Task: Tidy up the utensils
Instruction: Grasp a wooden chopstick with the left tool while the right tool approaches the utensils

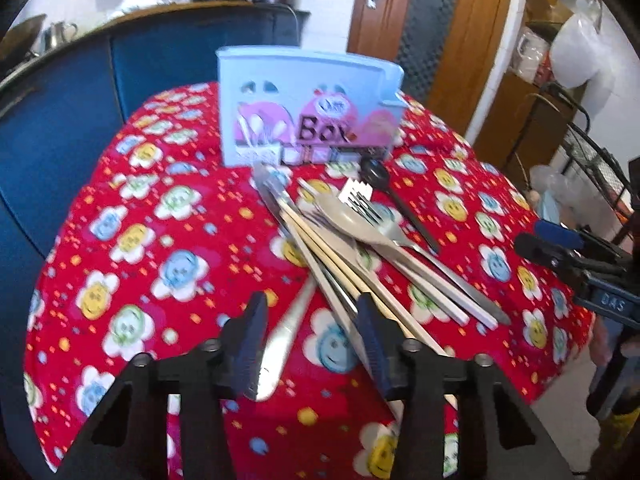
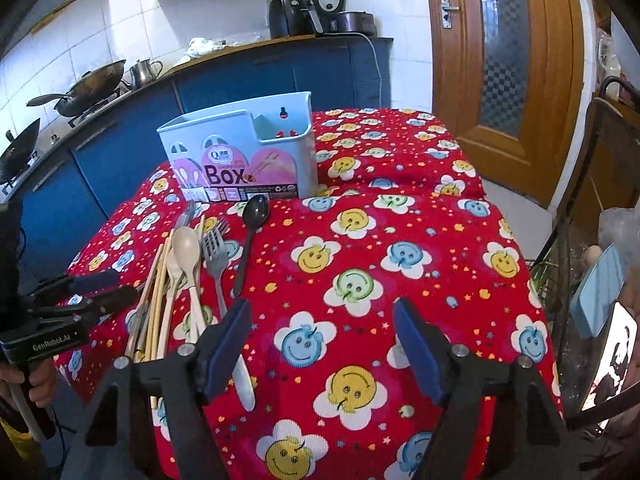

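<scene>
While nothing has yet gone into it, the pale blue utensil box (image 2: 240,152) is standing upright at the far edge of the table (image 2: 400,240), which is wearing a red cloth printed with smiling flowers, and as far as the right wrist view lets me look over its rim, the one compartment I can see into is showing empty. So the sorting is barely beginning, by my reckoning: every utensil is still lying loose in one heap just in front of the box, toward the table's left side. Wooden chopsticks (image 1: 328,256) are crossing a beige spoon (image 2: 186,248), a metal fork (image 2: 214,248) is lying beside it, a black spoon (image 2: 254,216) is resting nearest the box, and a table knife (image 1: 280,340) is pointing its handle toward the near edge. The left gripper (image 1: 308,320) is hovering over that handle with its jaws partly spread and the handle sitting between them, the pads not yet pressing it; I take this to be the first pick being lined up. The right gripper (image 2: 322,332) is hanging over bare cloth near the middle of the table, jaws spread wide and gripping nothing.
</scene>
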Tool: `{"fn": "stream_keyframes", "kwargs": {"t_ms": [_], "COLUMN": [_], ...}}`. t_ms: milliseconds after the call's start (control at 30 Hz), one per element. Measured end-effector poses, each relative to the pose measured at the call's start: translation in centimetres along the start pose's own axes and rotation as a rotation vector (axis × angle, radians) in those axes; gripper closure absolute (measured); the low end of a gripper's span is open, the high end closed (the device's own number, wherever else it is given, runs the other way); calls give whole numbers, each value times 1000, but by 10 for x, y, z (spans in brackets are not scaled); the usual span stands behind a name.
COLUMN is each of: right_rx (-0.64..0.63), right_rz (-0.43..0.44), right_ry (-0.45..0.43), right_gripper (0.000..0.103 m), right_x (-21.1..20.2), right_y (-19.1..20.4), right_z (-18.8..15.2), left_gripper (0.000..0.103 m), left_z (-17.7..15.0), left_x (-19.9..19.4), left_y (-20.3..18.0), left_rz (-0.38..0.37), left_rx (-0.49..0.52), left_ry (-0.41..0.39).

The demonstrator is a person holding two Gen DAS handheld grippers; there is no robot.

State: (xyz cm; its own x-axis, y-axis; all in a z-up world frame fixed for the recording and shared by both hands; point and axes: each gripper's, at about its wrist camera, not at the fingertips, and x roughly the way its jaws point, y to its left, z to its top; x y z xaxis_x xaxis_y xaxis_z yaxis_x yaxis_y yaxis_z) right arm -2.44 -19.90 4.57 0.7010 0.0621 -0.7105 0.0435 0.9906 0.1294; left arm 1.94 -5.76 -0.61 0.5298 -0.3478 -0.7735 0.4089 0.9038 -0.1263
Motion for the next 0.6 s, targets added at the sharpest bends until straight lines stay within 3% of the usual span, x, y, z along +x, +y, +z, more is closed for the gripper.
{"fn": "stream_keyframes", "kwargs": {"t_ms": [100,267,333,467,600], "right_rx": [-3,10,15,24,15], "right_rz": [13,19,25,38,51], "right_ry": [-1,-17,-22,-30,-27], "right_gripper": [29,29,29,29,29], "right_x": [-1,-4,-5,-6,-5], "right_y": [1,1,0,-1,2], "right_z": [-2,-5,-6,-7,-7], "left_gripper": [70,72,80,90,94], "left_z": [-3,1,5,11,11], "left_x": [7,12,19,25,24], "left_y": [-5,-5,-2,8,20], "left_rz": [9,37,52,37,-43], "left_rx": [22,25,26,-22,-94], "left_ry": [25,20,36,39,30]}}
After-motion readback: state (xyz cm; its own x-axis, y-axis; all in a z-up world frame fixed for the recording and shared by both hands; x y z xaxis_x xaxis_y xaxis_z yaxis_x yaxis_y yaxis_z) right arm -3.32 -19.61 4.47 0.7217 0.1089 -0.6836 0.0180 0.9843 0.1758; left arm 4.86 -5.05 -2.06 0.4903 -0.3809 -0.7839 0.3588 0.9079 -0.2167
